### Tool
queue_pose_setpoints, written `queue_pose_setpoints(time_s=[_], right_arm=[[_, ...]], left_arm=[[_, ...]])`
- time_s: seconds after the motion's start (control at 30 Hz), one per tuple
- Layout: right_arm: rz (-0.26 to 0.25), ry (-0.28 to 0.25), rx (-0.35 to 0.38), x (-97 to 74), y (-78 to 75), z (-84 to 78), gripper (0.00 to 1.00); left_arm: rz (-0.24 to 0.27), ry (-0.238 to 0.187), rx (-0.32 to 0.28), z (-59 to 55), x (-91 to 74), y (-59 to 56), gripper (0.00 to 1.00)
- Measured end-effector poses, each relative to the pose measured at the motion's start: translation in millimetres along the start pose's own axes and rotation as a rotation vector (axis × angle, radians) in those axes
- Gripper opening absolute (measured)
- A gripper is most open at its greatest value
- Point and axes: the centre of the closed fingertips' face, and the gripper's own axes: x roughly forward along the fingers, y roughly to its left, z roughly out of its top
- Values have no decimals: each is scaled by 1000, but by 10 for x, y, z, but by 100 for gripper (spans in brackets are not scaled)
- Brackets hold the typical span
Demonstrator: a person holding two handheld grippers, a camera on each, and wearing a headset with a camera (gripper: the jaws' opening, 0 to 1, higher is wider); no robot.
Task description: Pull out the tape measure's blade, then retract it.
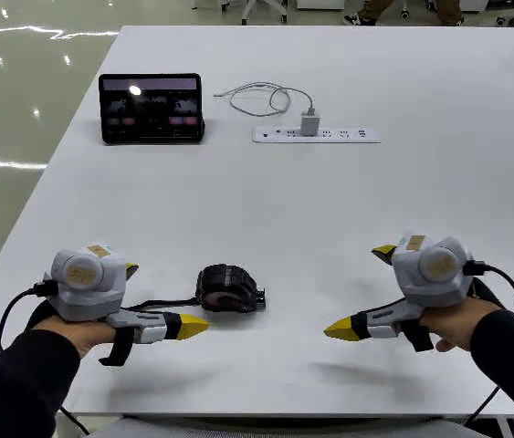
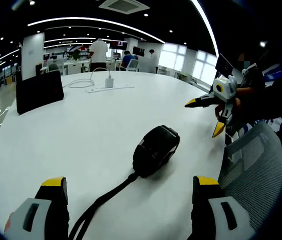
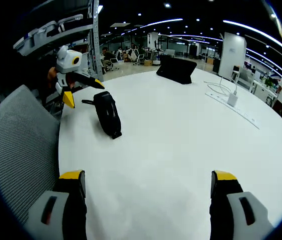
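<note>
The black tape measure (image 1: 229, 288) lies on the white table (image 1: 330, 201) just beside the left gripper (image 1: 162, 297), its strap (image 2: 105, 200) running between those wide-open jaws, while the right gripper (image 1: 361, 289) is well apart, also wide open, both holding nothing.

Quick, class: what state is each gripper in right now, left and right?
Left gripper: open, holding nothing; the tape measure lies ahead of its jaws.
Right gripper: open, holding nothing.
</note>
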Motion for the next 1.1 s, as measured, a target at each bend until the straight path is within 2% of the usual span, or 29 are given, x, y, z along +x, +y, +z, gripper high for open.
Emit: queue_pose_setpoints(time_s=[0.07, 0.13, 0.17, 0.2, 0.33, 0.4, 0.47, 0.5, 0.6, 0.67, 0.8, 0.83, 0.87, 0.97, 1.1], right_arm=[[-16, 1, 10, -99, -49, -84, 100], [-31, 6, 18, -175, -101, -151, 100], [-37, 5, 17, -237, -121, -189, 100], [-43, 6, 15, -271, -137, -207, 100], [-72, 9, 21, -444, -208, -287, 100], [-79, 12, 25, -549, -183, -321, 100], [-88, 16, 26, -604, -189, -359, 100], [-96, 19, 27, -644, -192, -399, 100], [-107, 34, 29, -733, -176, -524, 100], [-112, 23, 57, -799, -171, -573, 100], [-122, 20, 62, -888, -145, -637, 100], [-125, 20, 69, -912, -133, -657, 100], [-129, 20, 70, -924, -133, -674, 100], [-129, 26, 76, -953, -118, -729, 100], [-143, 36, 73, -997, -171, -770, 100]], left_arm=[[2, 1, -12, -52, -72, 27, 100], [13, 22, -34, -110, -122, 76, 100], [15, 15, -26, -118, -163, 102, 100], [16, -2, -14, -99, -193, 112, 100], [24, -9, -10, -80, -306, 184, 100], [17, -2, -1, -75, -353, 192, 100], [40, 16, 36, -91, -379, 239, 100], [41, 18, 35, -99, -387, 245, 100], [30, 8, 25, -85, -413, 231, 100], [26, 10, 22, -92, -422, 217, 99], [21, 10, 18, -86, -438, 208, 100], [-10, 19, -15, -103, -444, 161, 100], [-15, 10, -15, -94, -450, 157, 100], [-2, 32, 18, -129, -445, 187, 100], [-14, 31, 12, -117, -453, 178, 100]])
